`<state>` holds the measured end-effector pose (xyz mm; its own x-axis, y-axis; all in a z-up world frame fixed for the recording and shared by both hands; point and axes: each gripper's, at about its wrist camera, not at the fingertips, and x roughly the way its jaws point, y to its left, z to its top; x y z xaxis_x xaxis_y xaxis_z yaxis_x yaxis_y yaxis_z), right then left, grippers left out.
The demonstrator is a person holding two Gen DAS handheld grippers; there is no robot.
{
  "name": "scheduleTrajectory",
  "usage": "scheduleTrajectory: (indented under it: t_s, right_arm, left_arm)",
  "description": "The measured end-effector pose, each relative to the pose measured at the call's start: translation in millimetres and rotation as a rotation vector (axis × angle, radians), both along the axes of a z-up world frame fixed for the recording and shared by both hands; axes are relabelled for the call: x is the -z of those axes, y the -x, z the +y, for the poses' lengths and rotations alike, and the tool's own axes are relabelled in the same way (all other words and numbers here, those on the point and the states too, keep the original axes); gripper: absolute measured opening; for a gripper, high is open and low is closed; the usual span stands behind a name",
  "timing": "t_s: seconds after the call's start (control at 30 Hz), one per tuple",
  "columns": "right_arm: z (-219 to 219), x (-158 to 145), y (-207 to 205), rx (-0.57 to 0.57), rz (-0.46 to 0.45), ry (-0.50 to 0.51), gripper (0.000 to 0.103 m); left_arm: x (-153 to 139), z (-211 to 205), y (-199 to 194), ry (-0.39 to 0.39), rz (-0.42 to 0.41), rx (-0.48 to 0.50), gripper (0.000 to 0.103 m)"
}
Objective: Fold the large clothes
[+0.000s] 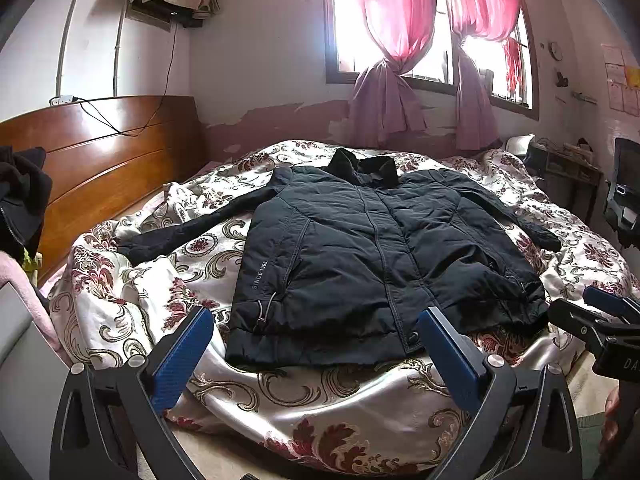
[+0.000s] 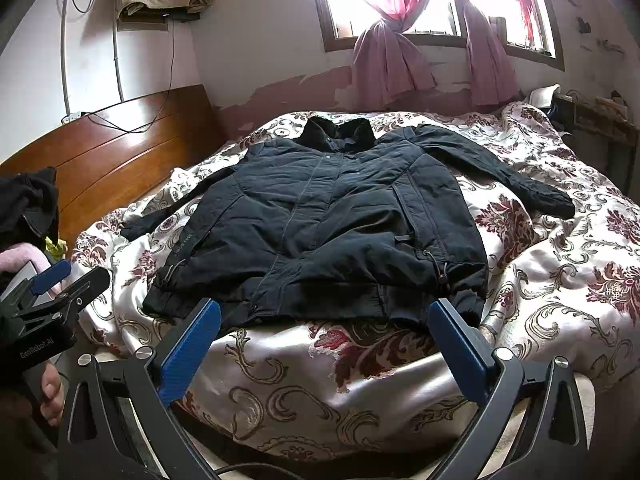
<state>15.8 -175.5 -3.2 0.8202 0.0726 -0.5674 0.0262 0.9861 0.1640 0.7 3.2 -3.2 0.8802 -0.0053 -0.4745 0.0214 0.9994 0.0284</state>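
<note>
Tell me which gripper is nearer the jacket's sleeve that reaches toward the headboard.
Left. The left gripper hangs open before the hem, on that sleeve's side; the right gripper sits further right.

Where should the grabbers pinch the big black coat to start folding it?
Probably the sleeves. The jacket lies flat, front up, sleeves spread outward. The left gripper, open, could pinch the left sleeve's cuff from that side; the right gripper, also open, the right sleeve. Each is thin, free of the body and easy to fold inward.
</note>
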Motion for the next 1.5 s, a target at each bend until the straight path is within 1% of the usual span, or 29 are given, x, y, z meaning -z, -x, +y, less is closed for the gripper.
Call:
scheduleTrajectory:
  t_s: [0.77,0.93,1.03,1.13,1.3,1.5]
  right_arm:
    - [0,2,-1,0.0,0.004,-0.004,0.102]
    - [1,3,-1,-0.003,0.014,-0.002,0.102]
    - [1,6,-5,-0.002,0.026,-0.003,0.102]
    - [1,8,-11,0.001,0.042,-0.003,0.102]
    - [-10,7,-32,0.018,0.07,0.011,0.102]
    - [-35,0,-66,0.073,0.042,0.055,0.102]
  left_arm:
    - [0,-1,-1,-0.002,0.002,-0.002,0.103]
    - [1,-2,-4,-0.005,0.015,-0.006,0.103]
    - [2,-4,-8,-0.019,0.025,-0.008,0.103]
    - [1,-6,-17,-0.03,0.032,-0.003,0.103]
    - [-7,-10,-42,-0.012,0.036,0.024,0.103]
    - [-14,-21,-84,-0.01,0.054,0.049,0.103]
